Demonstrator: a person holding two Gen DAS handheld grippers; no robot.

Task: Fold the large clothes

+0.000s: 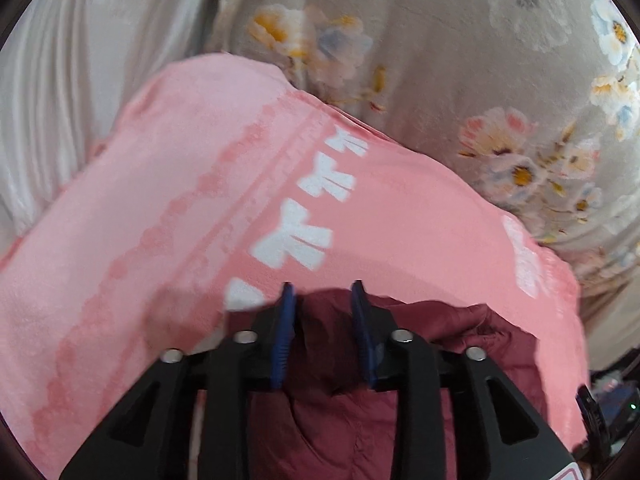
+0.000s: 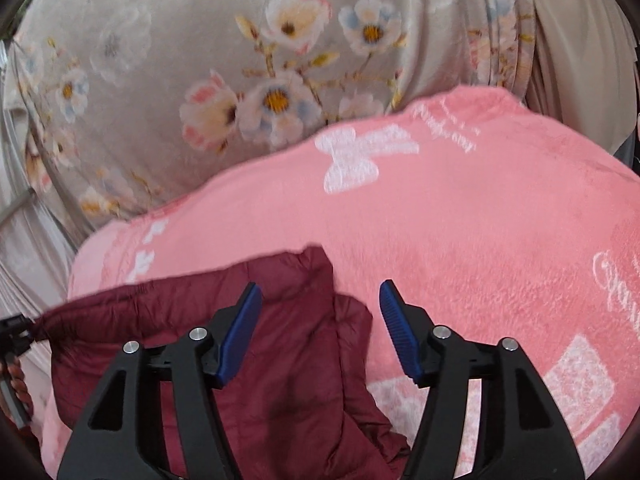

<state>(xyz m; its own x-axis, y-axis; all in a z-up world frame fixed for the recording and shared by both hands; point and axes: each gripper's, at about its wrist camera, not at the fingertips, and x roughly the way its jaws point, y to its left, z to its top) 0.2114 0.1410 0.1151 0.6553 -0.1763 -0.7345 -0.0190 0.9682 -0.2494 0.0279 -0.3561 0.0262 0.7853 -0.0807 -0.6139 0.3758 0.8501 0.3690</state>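
Quilted maroon jacket [image 2: 288, 344] lies on fleecy pink blanket [image 2: 480, 220]; left gripper [image 1: 323, 292] pinches its fabric, right gripper [image 2: 320, 290] jaws wide at 6 o'clock.

The left gripper [image 1: 323, 292], a black two-finger assembly with ribbed blue pads [image 1: 285, 332], points forward and slightly downward. Its jaws stand narrowly apart, with dark red quilted fabric bunched in the gap between the pads; whether the pads actually clamp the fabric cannot be determined. Four silver pivot pins show across its linkage.

The right gripper [image 2: 320, 292], of identical black construction with ribbed blue pads [image 2: 239, 336], also points forward and downward. Its jaws are spread wide, the fingers angled outward from each other. The left-hand pad lies over the dark red fabric; the right-hand pad stands clear of it.
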